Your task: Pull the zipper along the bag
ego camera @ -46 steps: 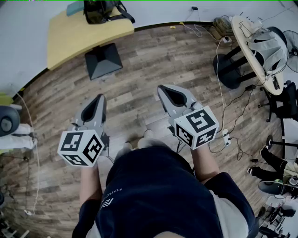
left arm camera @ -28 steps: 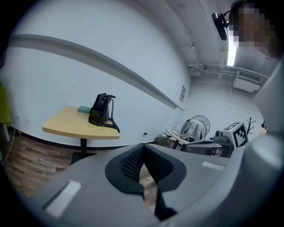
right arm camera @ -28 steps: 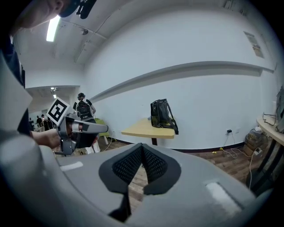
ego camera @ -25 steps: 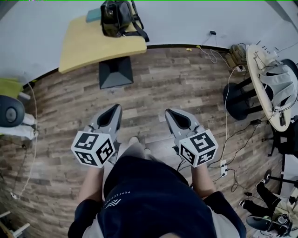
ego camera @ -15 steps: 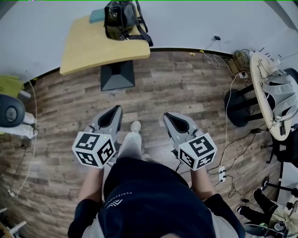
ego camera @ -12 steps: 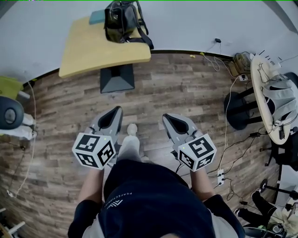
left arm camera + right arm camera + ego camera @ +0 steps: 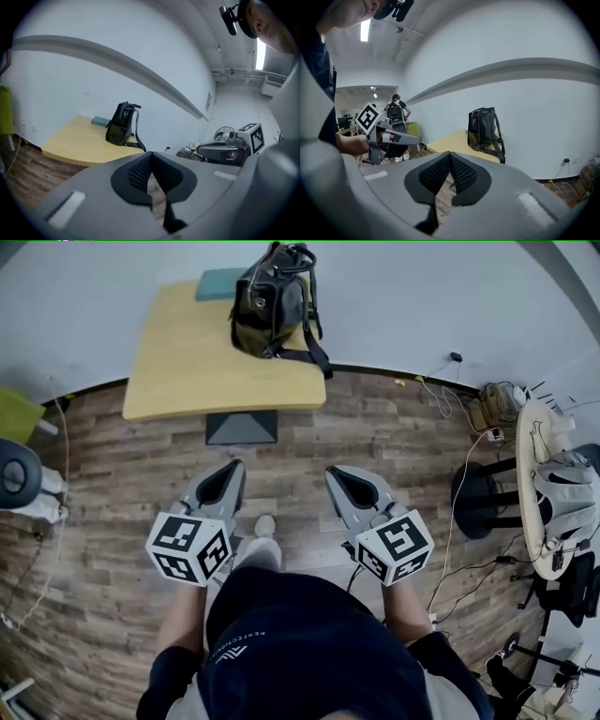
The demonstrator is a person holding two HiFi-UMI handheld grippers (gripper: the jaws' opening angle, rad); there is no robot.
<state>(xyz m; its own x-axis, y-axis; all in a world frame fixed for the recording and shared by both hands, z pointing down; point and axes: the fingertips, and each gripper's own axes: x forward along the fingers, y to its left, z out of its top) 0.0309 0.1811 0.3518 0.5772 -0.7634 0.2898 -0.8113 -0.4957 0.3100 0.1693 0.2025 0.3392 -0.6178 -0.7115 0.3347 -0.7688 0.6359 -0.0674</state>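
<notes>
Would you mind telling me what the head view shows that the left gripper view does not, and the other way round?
Only the head view shows the person's dark top and the dark pedestal under the yellow table. Only the left gripper view shows the left tool head-on, jaws shut with nothing between them, and a ceiling light. Both show the black bag standing on that table, and the right tool.

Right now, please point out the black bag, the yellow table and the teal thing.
black bag (image 7: pixel 270 306): head view, middle of its body.
yellow table (image 7: pixel 187 362): head view, bare top left of bag.
teal thing (image 7: pixel 217 284): head view, its flat top.
</notes>
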